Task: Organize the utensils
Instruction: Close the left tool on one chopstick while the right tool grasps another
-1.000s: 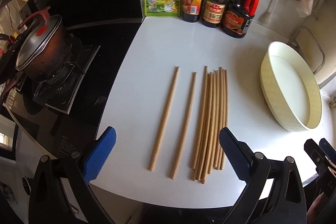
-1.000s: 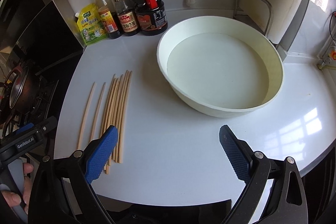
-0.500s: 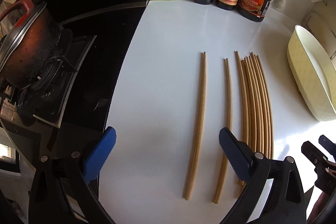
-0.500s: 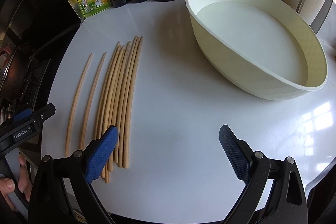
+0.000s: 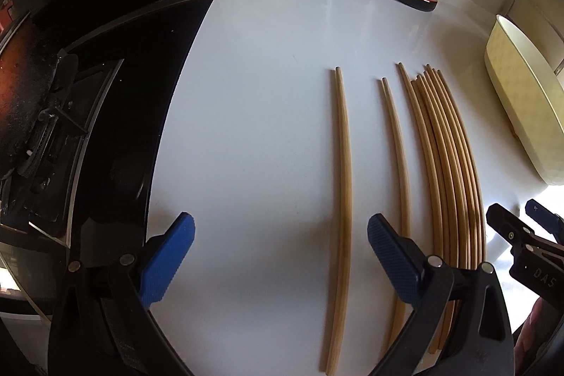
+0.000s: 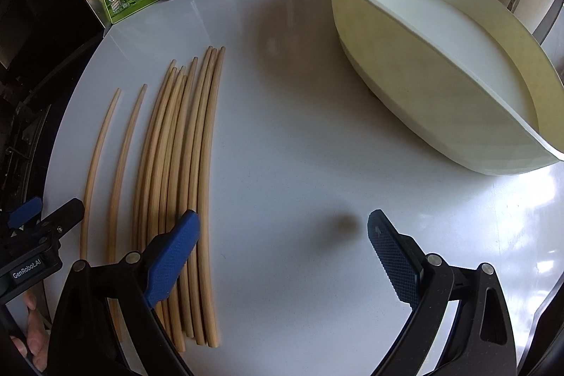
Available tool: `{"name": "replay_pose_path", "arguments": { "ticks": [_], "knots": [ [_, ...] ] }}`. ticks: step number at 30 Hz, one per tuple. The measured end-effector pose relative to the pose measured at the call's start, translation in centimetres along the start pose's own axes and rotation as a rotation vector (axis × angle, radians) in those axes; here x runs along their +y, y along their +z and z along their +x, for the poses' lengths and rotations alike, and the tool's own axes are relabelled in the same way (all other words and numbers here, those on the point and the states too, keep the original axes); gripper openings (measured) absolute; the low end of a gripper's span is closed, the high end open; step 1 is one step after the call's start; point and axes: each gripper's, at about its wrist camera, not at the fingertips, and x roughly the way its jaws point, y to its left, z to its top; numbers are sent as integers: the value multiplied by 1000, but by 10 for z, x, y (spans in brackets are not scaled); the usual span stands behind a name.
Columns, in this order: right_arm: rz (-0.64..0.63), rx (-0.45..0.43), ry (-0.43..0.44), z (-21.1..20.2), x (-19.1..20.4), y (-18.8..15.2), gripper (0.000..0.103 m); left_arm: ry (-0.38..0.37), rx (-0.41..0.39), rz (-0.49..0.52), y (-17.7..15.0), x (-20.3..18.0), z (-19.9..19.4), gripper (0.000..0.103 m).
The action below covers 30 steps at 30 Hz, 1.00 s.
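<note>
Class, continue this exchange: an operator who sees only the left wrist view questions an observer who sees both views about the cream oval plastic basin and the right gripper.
Operator: I see only the basin's outer wall. Is anything inside?
Observer: No. The right wrist view looks into the cream oval plastic basin, and nothing lies in it.
Operator: Only a corner of the right gripper shows here. Is it open?
Observer: Yes. The right gripper is open, with only bare white countertop between its blue pads.
</note>
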Motion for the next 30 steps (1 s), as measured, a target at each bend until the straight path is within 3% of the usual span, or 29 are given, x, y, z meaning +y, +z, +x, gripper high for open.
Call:
{"name": "replay_pose_path", "arguments": {
  "ticks": [18,22,27,30],
  "knots": [
    [-113,-35,-93,12,15,6,92,-10,15,-16,-4,-8,14,97],
    [-138,-54,-94,12,18,8,83,-16,4,-16,-4,-12,14,94],
    [-174,-78,-87,12,23,9,74,-27,-22,18,-2,-22,8,75],
    [-182,-82,-63,13,27,11,63,-38,-25,41,0,-28,5,61]
  ]
}}
